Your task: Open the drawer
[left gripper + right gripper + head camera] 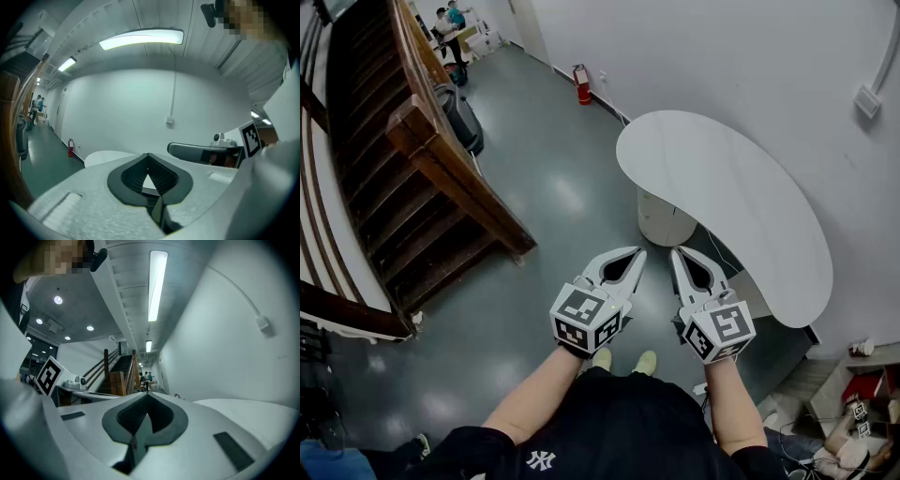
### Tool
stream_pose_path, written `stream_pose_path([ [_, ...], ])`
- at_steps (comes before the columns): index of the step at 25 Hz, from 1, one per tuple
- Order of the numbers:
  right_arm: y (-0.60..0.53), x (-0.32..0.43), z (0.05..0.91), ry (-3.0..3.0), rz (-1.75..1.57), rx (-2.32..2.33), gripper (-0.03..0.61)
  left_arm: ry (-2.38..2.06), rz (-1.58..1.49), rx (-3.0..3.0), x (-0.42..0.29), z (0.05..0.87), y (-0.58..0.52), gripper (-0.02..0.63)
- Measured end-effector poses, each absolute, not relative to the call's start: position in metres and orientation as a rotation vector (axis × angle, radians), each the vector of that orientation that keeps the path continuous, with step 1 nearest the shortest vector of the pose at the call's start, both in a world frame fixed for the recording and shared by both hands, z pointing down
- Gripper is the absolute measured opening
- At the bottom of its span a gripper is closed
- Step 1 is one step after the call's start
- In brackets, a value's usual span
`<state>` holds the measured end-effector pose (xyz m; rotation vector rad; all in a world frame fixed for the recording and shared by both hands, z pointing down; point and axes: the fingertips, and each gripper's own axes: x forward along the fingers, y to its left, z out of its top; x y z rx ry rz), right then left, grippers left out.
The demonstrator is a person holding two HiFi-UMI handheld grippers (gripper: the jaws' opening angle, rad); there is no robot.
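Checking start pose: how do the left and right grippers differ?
Left gripper angles right in the head view; right gripper angles left. Left gripper sits over bare floor; right gripper is nearer the white table. Shared: jaws shut, empty.

- My left gripper [635,253] and right gripper [679,253] sit side by side at lower centre of the head view, left one on the left, fingers pointing up the frame over the floor [544,178].
- The surface [750,206] lies right of centre, just beyond the right gripper, along the wall [722,56].
- Its pedestal [661,220] stands under its left end.
- The staircase [384,169] fills the upper left, with floor between it and the surface.
- A fire extinguisher [582,84] stands at top centre, against the wall.
- Two people [448,23] stand in the top left corner, beyond the staircase.
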<state>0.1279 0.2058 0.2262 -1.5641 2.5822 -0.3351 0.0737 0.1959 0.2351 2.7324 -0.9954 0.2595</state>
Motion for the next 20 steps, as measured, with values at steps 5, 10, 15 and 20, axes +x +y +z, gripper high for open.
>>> stream_pose_path([
  [5,0.201,0.137,0.229,2.592,-0.322,-1.551,0.014,-1.009,0.247,2.731,0.084,0.237,0.191,0.009],
  [10,0.195,0.146,0.230,2.593,-0.340,-1.536,0.014,-1.029,0.233,2.719,0.090,0.236,0.182,0.009],
  [15,0.186,0.158,0.230,2.568,-0.363,-1.478,0.014,-1.063,0.220,2.692,0.094,0.243,0.170,0.009],
  [20,0.168,0.166,0.234,2.509,-0.407,-1.444,0.015,-1.097,0.206,2.625,0.082,0.255,0.152,0.009],
])
